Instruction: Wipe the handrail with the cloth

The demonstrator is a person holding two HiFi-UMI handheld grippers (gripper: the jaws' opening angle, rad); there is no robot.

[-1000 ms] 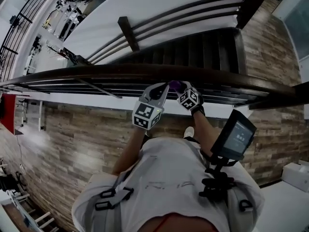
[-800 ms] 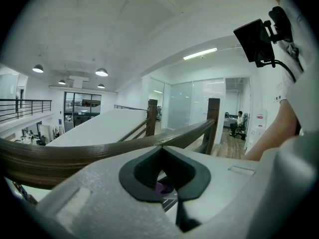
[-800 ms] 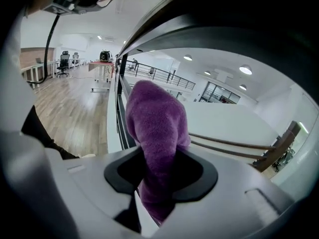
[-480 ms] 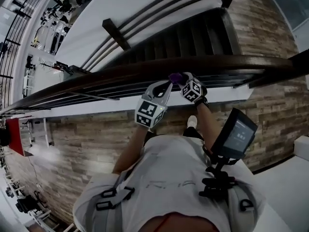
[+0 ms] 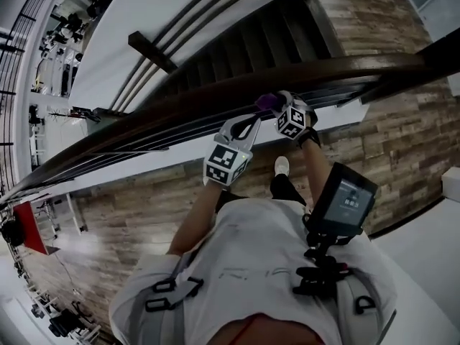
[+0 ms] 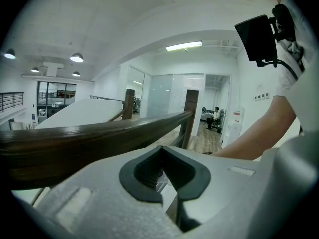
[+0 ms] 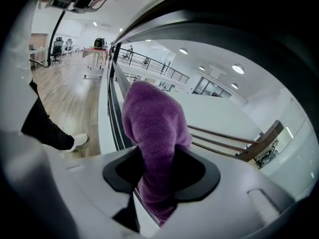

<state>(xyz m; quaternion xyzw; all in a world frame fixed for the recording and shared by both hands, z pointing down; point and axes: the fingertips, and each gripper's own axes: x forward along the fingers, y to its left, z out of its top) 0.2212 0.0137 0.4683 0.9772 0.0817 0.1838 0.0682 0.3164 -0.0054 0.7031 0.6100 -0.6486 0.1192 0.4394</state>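
Both arms reach forward to the handrail (image 5: 345, 70). The left tool (image 5: 250, 124) lies just beside it, jaws together and empty. The right tool (image 5: 274, 106) has just been opening its jaws, with the cloth (image 5: 264, 102) loose between them.

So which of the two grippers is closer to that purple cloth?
Right. The right gripper has the purple cloth between its jaws, which have just been opening. The left gripper sits just beside it, with nothing between its jaws.

Wood-plank floor (image 5: 144, 214), a dark staircase (image 5: 287, 42) below, glass partitions (image 6: 172, 96) and round ceiling lamps (image 6: 77, 58) lit.
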